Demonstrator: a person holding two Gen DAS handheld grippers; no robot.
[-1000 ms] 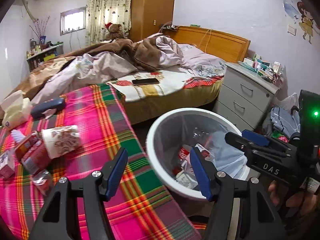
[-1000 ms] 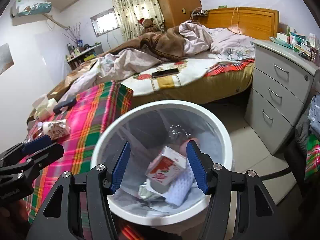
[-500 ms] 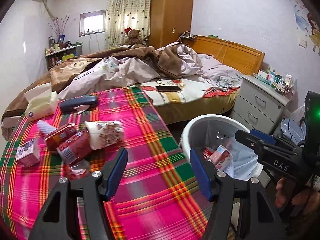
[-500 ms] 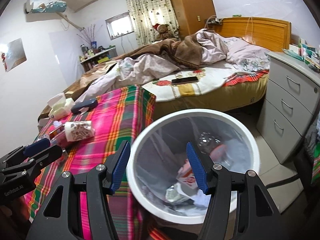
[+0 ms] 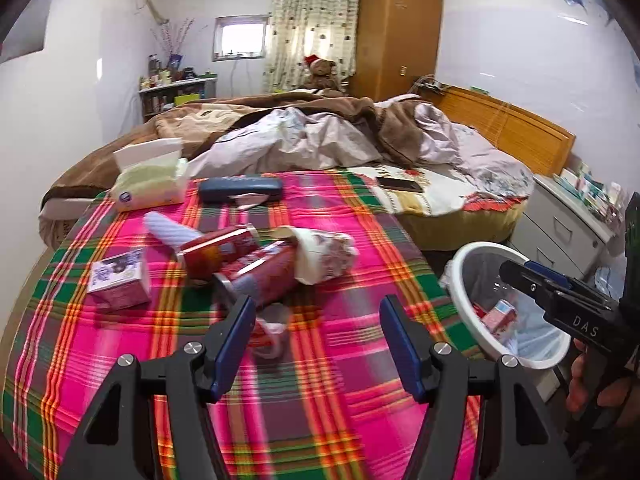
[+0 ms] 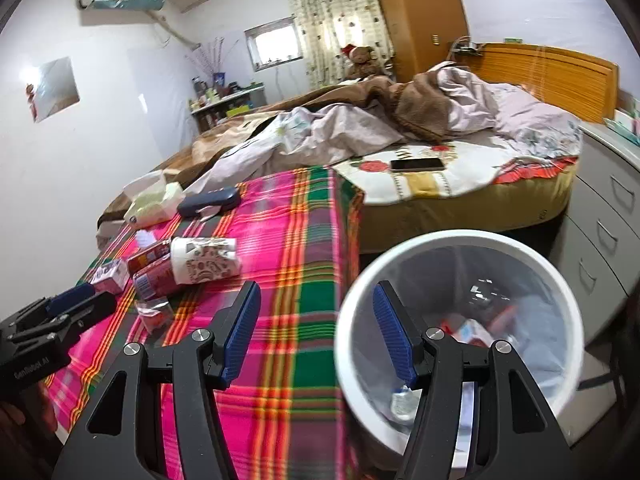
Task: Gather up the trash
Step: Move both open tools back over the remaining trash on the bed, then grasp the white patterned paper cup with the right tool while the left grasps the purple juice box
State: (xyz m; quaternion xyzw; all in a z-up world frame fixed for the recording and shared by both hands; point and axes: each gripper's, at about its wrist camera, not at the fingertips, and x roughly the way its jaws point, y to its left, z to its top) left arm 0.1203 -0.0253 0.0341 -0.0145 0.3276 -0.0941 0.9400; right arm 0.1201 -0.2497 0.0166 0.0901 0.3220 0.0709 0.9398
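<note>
Trash lies on the plaid tablecloth [image 5: 320, 392]: a patterned paper cup [image 5: 324, 254] on its side, red cartons [image 5: 224, 250], a small purple-white carton [image 5: 118, 276] and a crumpled wrapper [image 5: 270, 330]. My left gripper [image 5: 316, 336] is open and empty, just in front of the wrapper. A white trash bin [image 6: 460, 240] with a clear liner stands right of the table and holds cartons [image 6: 472, 330]. My right gripper [image 6: 316, 332] is open and empty, over the table edge beside the bin's left rim. The cup also shows in the right wrist view [image 6: 204, 260].
A tissue pack [image 5: 148, 184] and a dark blue case [image 5: 240, 189] lie at the table's far side. Behind is an unmade bed [image 5: 320, 140] with a phone [image 5: 400, 184] on it. A grey drawer unit [image 6: 608, 216] stands right of the bin.
Both grippers have swung left, away from the bin and toward the table. The left gripper now faces the trash pile. A carton that was falling now lies in the bin.
</note>
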